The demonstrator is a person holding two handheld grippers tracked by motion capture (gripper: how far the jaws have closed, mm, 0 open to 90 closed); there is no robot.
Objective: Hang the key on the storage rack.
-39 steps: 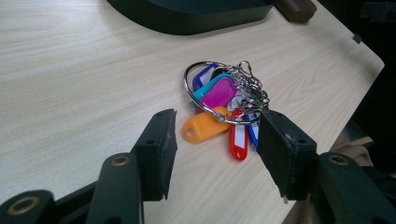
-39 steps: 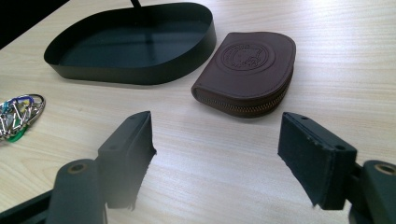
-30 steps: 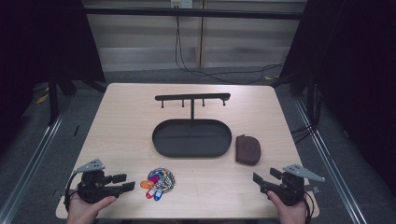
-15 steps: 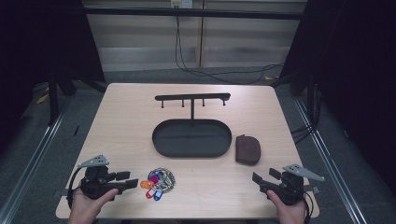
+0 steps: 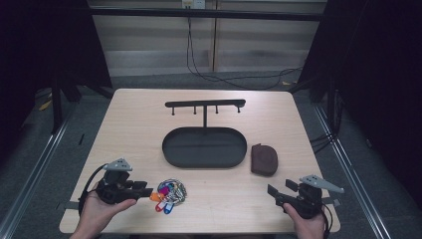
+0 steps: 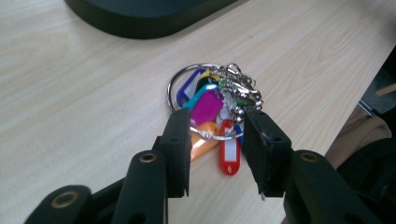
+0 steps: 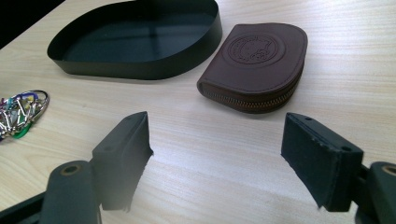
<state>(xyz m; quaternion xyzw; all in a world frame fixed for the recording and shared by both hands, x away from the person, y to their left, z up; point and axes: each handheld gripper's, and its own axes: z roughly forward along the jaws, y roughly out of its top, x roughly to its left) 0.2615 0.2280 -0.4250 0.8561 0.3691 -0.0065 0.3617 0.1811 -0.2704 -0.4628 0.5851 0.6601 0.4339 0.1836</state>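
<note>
Pale wood-grain table (image 5: 139, 124). Left gripper (image 6: 215, 140) jaws just been closing, astride the steel-ringed bunch of plastic key tags (image 6: 212, 109), not clamped. Right gripper (image 7: 217, 154) jaws apart, domed brown leather pouch (image 7: 257, 63) ahead.

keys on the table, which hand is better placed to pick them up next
Left. The left gripper already straddles the key ring, its jaws just closing but not yet pressing. The right gripper sits open near the brown pouch.
</note>
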